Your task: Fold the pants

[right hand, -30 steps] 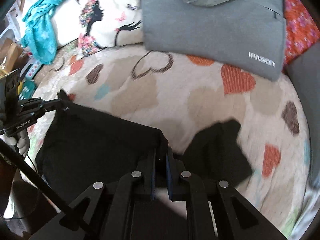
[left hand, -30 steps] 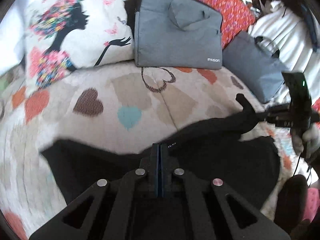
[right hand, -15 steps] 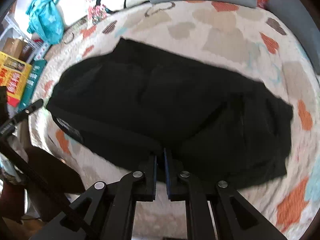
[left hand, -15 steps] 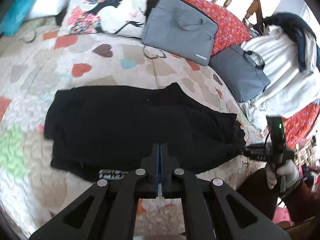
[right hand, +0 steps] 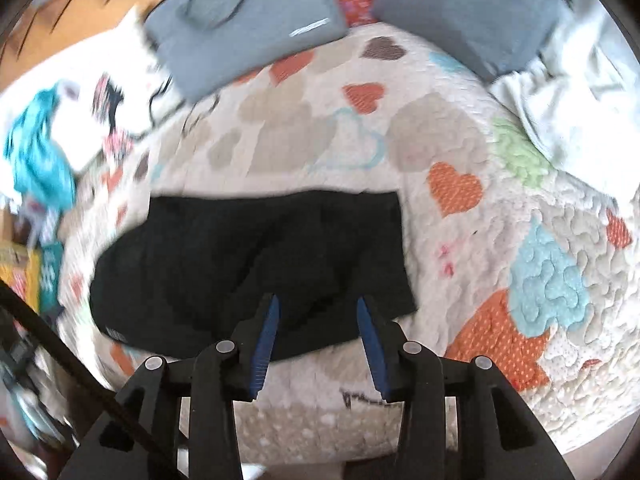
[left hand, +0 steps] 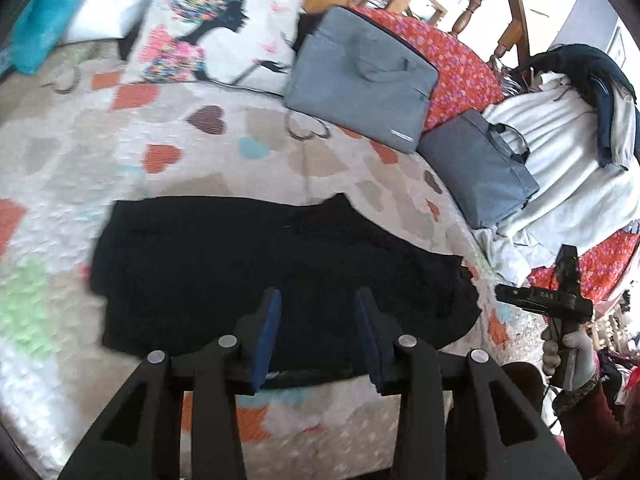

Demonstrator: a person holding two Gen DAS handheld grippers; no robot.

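The black pants (left hand: 276, 276) lie folded flat on the heart-patterned quilt (left hand: 100, 152), near its front edge. My left gripper (left hand: 318, 300) is open and empty, held just above the pants' near edge. In the right wrist view the pants (right hand: 256, 264) lie as a dark block, and my right gripper (right hand: 318, 308) is open and empty above their near edge. The right gripper also shows in the left wrist view (left hand: 544, 302), off the pants' right end, held by a gloved hand.
Two grey laptop bags (left hand: 360, 80) (left hand: 480, 168) lean at the back of the bed beside a printed pillow (left hand: 212, 40) and a red floral cushion (left hand: 452, 64). White clothes (left hand: 572, 160) are piled at the right. A teal cloth (right hand: 40, 152) lies at the left.
Both grippers have let go of the pants and opened. The pants, carried a second ago, now lie folded on the quilt. Both grippers have drawn back slightly.
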